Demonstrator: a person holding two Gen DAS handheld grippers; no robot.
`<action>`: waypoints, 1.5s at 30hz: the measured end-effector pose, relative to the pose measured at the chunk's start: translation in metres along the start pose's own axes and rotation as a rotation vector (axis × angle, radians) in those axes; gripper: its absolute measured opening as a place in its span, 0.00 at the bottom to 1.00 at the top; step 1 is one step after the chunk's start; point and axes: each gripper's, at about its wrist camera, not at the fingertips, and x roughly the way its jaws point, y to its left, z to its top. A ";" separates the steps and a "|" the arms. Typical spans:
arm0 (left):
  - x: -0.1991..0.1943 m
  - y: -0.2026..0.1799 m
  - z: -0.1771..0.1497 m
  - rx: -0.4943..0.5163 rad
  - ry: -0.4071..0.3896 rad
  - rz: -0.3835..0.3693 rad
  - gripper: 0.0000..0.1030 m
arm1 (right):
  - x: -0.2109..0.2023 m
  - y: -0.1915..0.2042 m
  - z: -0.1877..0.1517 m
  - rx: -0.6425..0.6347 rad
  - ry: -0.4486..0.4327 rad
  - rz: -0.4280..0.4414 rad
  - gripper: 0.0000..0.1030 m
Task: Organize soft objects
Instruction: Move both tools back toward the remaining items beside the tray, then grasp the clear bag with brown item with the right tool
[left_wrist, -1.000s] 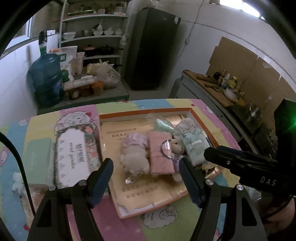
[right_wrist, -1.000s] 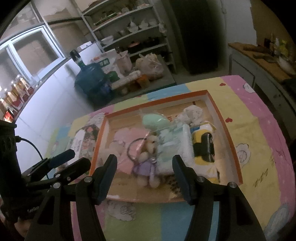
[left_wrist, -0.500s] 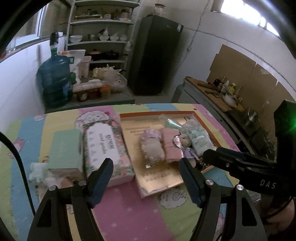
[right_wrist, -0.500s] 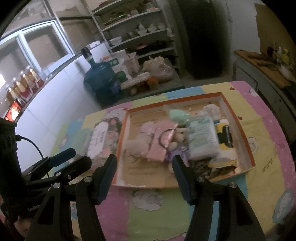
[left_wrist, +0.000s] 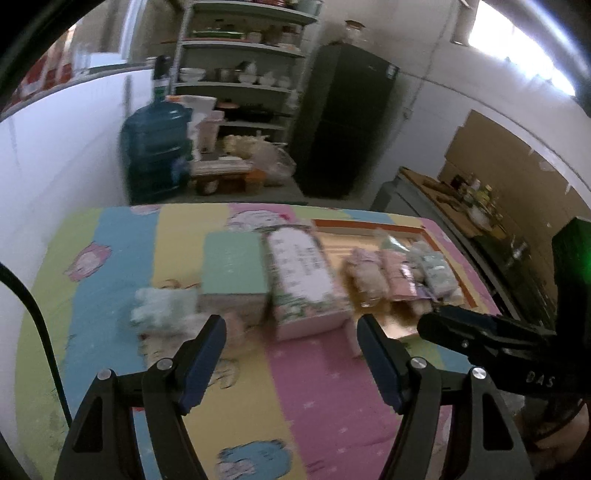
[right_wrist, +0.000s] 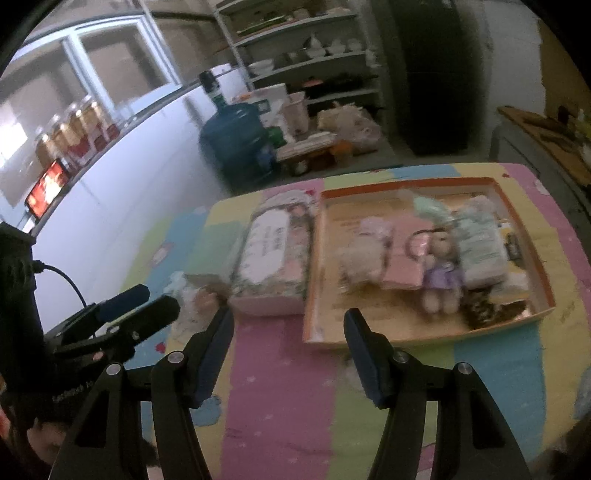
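Note:
An orange-rimmed tray (right_wrist: 517, 192) on the table holds soft things: a beige plush (right_wrist: 360, 254), a pink pack (right_wrist: 404, 258), a small doll in purple (right_wrist: 441, 273) and a pale green pack (right_wrist: 480, 247). The tray also shows in the left wrist view (left_wrist: 369, 225), at the right. A pale green plush (left_wrist: 159, 308) lies on the table left of a green box (left_wrist: 234, 266), outside the tray. My left gripper (left_wrist: 290, 354) is open and empty, above the table in front of the boxes. My right gripper (right_wrist: 288, 350) is open and empty, before the tray's near left corner.
A floral pink box (left_wrist: 304, 277) stands between the green box and the tray. The table has a pastel patchwork cover (left_wrist: 317, 398). Behind it are a blue water jug (left_wrist: 157, 155), shelves (left_wrist: 240, 74) and a dark fridge (left_wrist: 343, 122). A counter (left_wrist: 461, 206) runs on the right.
Both grippers have drawn back and up from the tray and swung left. The boxes and the pale green plush on the left have come into view. Both stay open.

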 end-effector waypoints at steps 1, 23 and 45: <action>-0.004 0.009 -0.003 -0.012 -0.001 0.010 0.71 | 0.002 0.005 -0.002 -0.006 0.005 0.004 0.62; -0.045 0.126 -0.049 -0.205 0.001 0.125 0.71 | 0.104 0.098 -0.017 -0.082 0.149 0.139 0.62; -0.034 0.153 -0.051 -0.180 0.049 0.122 0.71 | 0.166 0.101 -0.006 -0.010 0.137 0.060 0.62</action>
